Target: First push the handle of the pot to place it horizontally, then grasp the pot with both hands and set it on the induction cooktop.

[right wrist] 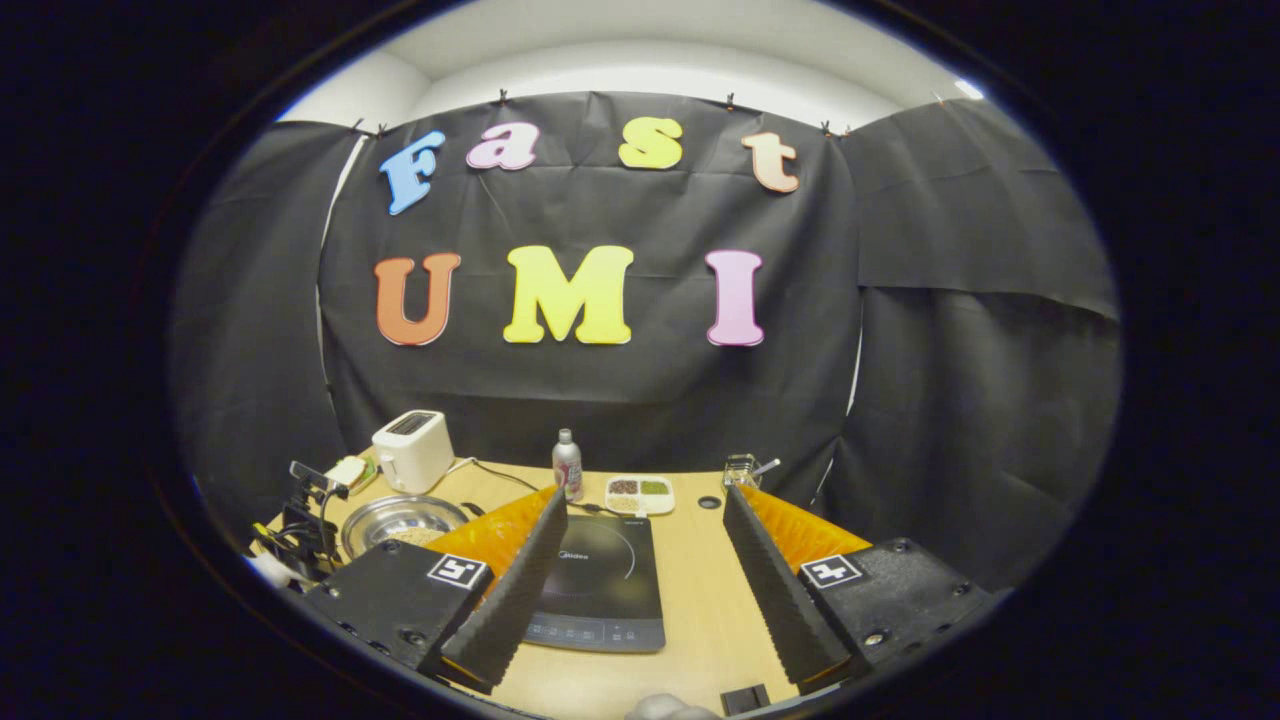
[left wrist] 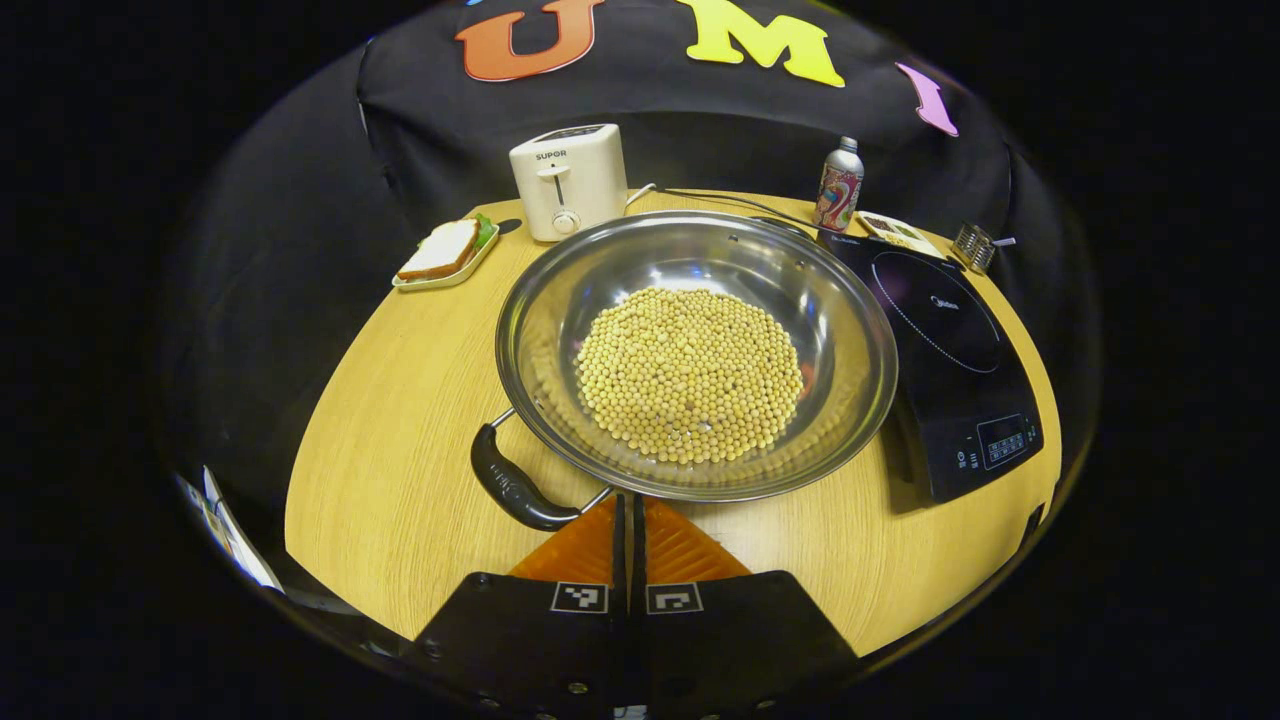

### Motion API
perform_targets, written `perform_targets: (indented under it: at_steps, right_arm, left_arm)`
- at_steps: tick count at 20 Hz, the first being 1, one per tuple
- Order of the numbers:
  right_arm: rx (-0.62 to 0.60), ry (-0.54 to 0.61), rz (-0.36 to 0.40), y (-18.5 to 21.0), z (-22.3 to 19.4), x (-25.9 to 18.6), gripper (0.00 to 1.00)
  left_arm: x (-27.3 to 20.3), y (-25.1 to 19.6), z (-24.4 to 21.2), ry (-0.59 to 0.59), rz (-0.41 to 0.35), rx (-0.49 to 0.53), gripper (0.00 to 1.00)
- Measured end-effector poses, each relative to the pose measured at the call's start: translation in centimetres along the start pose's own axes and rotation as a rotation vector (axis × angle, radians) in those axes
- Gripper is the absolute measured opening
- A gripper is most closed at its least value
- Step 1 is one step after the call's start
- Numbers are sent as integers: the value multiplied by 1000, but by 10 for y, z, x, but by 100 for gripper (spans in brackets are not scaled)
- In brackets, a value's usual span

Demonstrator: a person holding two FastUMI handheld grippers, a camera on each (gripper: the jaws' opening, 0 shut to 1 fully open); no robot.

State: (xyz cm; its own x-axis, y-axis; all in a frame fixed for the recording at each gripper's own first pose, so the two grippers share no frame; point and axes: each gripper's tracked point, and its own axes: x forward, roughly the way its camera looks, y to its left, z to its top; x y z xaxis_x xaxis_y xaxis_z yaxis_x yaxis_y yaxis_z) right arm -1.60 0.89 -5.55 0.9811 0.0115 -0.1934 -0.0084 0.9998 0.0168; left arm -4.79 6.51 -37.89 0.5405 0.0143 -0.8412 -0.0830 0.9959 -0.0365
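Note:
In the left gripper view a wide steel pot (left wrist: 600, 270) holding soybeans (left wrist: 690, 375) sits mid-table. Its black handle (left wrist: 515, 487) points toward the near left. My left gripper (left wrist: 630, 500) is shut with nothing between its fingers; the tips reach the pot's near rim just right of that handle. The black induction cooktop (left wrist: 940, 340) lies right of the pot, touching or nearly so. In the right gripper view my right gripper (right wrist: 645, 495) hangs open above the cooktop (right wrist: 600, 580), empty. The pot (right wrist: 385, 518) lies to the left, with the left gripper (right wrist: 305, 525) beside it.
A white toaster (left wrist: 568, 180) and a sandwich on a plate (left wrist: 447, 255) stand at the back left. A bottle (left wrist: 838, 187), a small tray of grains (left wrist: 900, 232) and a glass holder (left wrist: 975, 245) line the back right. A cable runs behind the pot.

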Motion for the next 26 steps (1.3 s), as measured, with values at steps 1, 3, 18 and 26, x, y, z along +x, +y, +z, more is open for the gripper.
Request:
perform_targets:
  at_steps: [1,3,18,26]
  right_arm:
    - [3,4,4,1,-1,0,97]
    - [-4,8,4,2,-3,1,96]
    - [-7,24,-4,0,-7,2,99]
    - [-23,23,-6,2,-6,0,97]
  left_arm:
    - [1,2,0,2,2,-1,10]
    - [4,7,1,7,11,-11,0]
    - [15,46,13,-1,66,-73,10]
    - [26,69,24,4,95,-132,0]
